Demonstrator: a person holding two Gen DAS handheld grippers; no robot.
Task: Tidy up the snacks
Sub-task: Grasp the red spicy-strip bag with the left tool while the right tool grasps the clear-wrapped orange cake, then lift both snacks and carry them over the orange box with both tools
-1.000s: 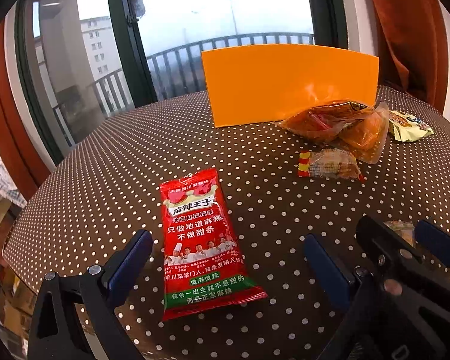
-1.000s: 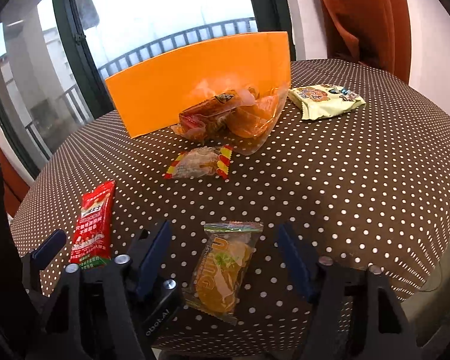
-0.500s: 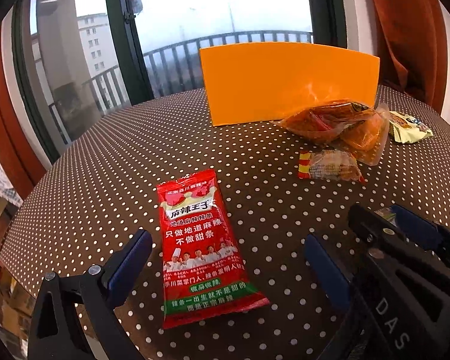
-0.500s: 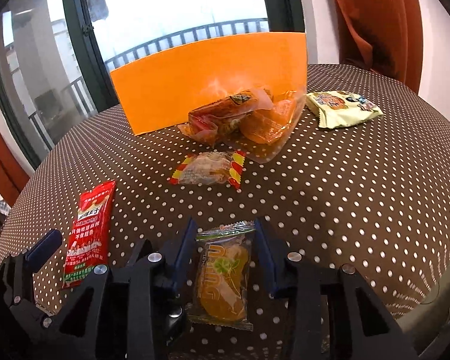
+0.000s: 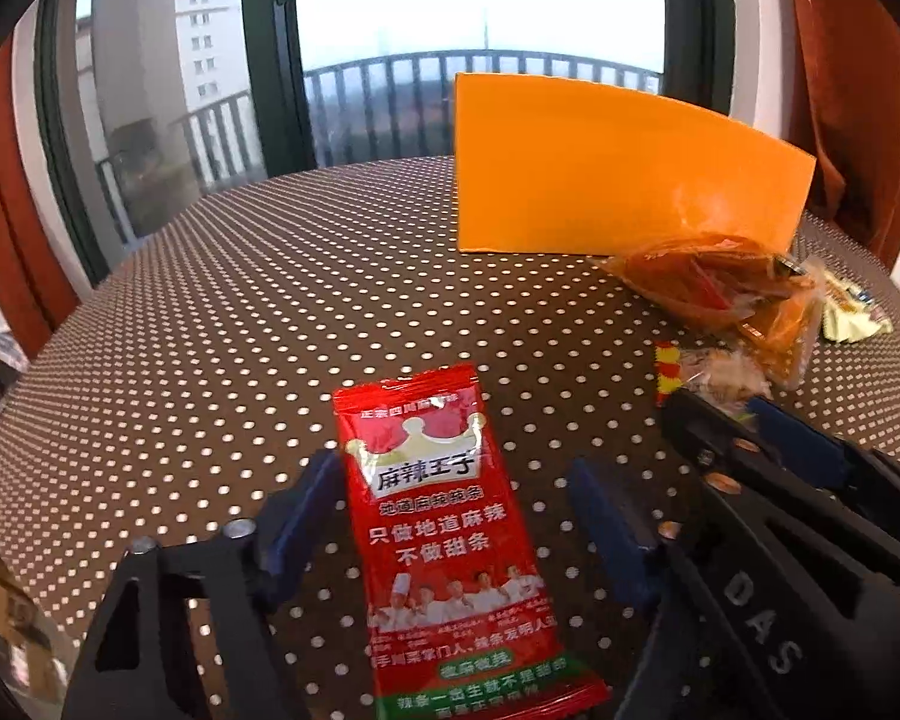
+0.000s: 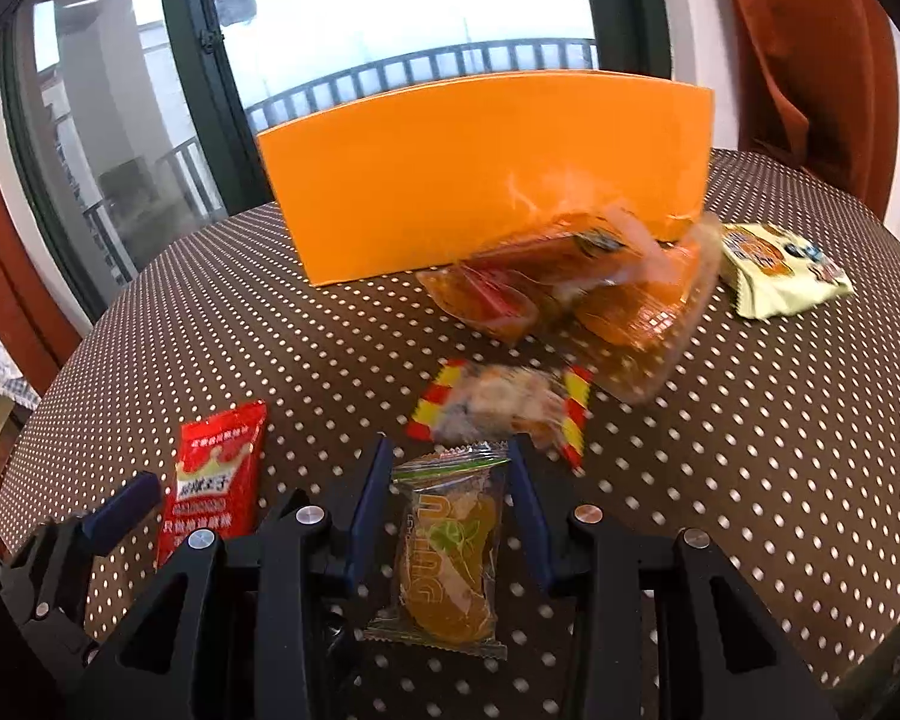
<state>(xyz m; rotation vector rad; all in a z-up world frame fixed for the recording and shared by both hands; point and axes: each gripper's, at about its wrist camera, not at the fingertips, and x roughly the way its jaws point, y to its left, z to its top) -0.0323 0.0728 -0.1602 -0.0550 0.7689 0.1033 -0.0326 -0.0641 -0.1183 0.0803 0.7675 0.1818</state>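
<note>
A red spicy-strip packet (image 5: 450,540) lies flat on the dotted brown table (image 5: 270,300). My left gripper (image 5: 450,474) straddles it and its jaws are closing. The left pad is at the packet's edge and the right pad stands clear of it. The same packet (image 6: 219,480) and left gripper (image 6: 210,504) show at the lower left of the right wrist view. My right gripper (image 6: 450,462) is shut on a clear packet of orange jelly candy (image 6: 450,546), with a pad against each long side. In the left wrist view the right gripper (image 5: 729,414) sits at the right.
An orange box (image 6: 480,180) stands at the back of the table. In front of it lie a clear bag of orange snacks (image 6: 600,288), a yellow-and-red wrapped snack (image 6: 504,408) just beyond my right fingertips, and a pale green packet (image 6: 780,270) far right. Windows and curtains lie behind.
The left jaws went from wide apart to narrow around the red packet as the gripper moved forward. The right jaws shut on the jelly packet and carried it toward the yellow-and-red snack.
</note>
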